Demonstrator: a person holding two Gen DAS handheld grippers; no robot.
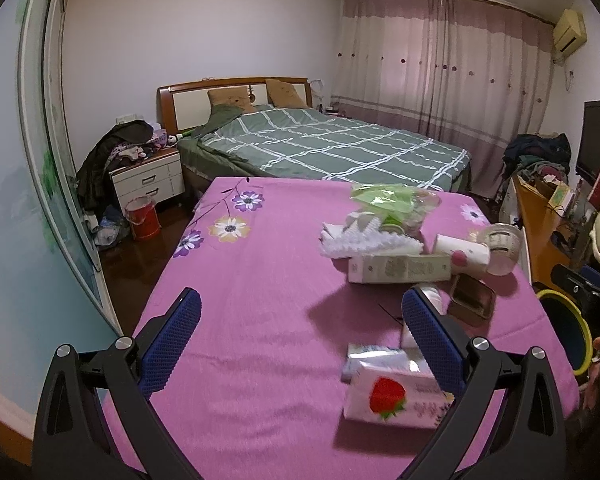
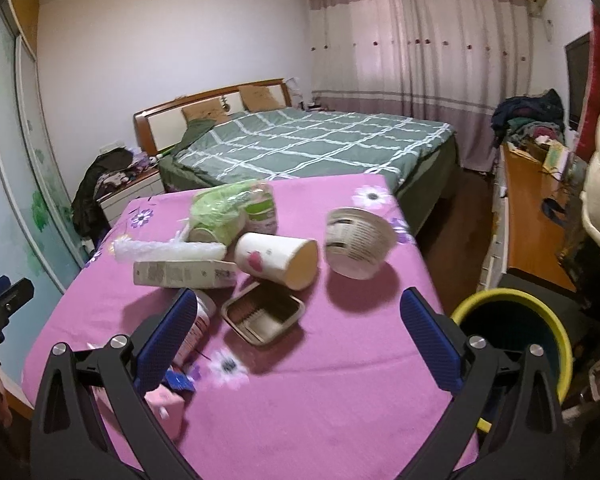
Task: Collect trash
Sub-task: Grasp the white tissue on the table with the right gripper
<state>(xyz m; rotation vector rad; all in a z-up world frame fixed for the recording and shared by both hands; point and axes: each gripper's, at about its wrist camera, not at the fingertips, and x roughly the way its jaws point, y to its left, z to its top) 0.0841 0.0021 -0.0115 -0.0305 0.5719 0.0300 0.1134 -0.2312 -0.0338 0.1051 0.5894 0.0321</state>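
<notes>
Trash lies on a pink flowered cloth [image 2: 320,392]: a tipped paper cup [image 2: 276,256], a printed paper bowl [image 2: 358,242], a long carton [image 2: 180,274], a brown tray [image 2: 262,314], green plastic packaging [image 2: 224,204] and white foam wrap [image 2: 168,250]. A strawberry tissue pack [image 1: 392,398] lies near my left gripper [image 1: 300,312], which is open and empty above the cloth. My right gripper [image 2: 300,308] is open and empty, above the tray. A yellow-rimmed bin [image 2: 516,340] stands at the table's right edge.
A green checked bed [image 1: 324,144] stands behind the table. A nightstand [image 1: 148,180] and red bucket [image 1: 142,216] are at the left. A wooden desk [image 2: 532,220] with clutter runs along the right. A wardrobe door [image 1: 28,200] is at the left.
</notes>
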